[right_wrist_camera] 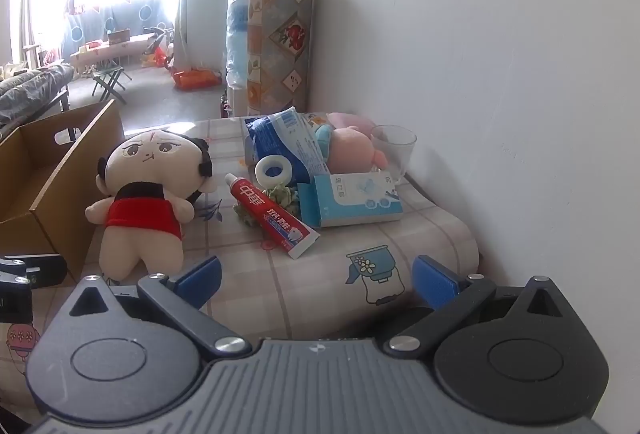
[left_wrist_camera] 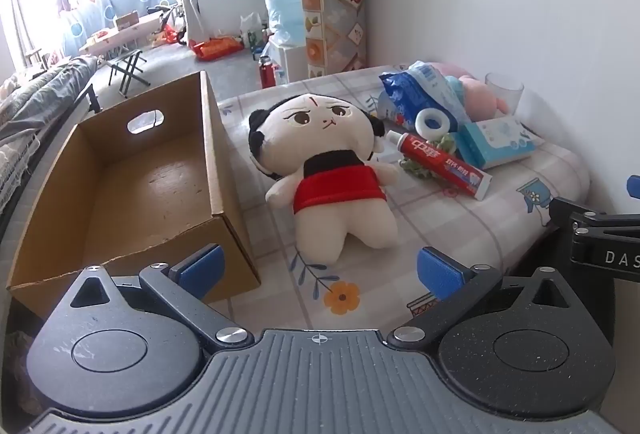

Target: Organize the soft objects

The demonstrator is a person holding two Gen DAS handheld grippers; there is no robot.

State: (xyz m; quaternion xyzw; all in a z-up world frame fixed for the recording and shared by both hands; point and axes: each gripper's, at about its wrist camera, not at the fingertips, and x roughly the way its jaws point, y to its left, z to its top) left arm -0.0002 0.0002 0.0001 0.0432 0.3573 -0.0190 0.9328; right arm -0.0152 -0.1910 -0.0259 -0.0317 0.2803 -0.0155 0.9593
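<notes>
The left gripper (left_wrist_camera: 320, 268) is held wide open and empty at the near edge of the table, and the right gripper (right_wrist_camera: 316, 280) is likewise spread and empty. The plush doll (left_wrist_camera: 328, 170) lies face up just right of the empty cardboard box (left_wrist_camera: 132, 174), apparently touching its wall. A grasp across the red-clad torso is advised, so the heavy head is not left dangling. The pink plush (right_wrist_camera: 352, 150) is wedged at the far right among a blue packet (right_wrist_camera: 288, 142), a tissue box (right_wrist_camera: 356, 200) and a glass cup (right_wrist_camera: 394, 148); the glass is best avoided. The toothpaste tube (right_wrist_camera: 272, 220) is probably left alone.
</notes>
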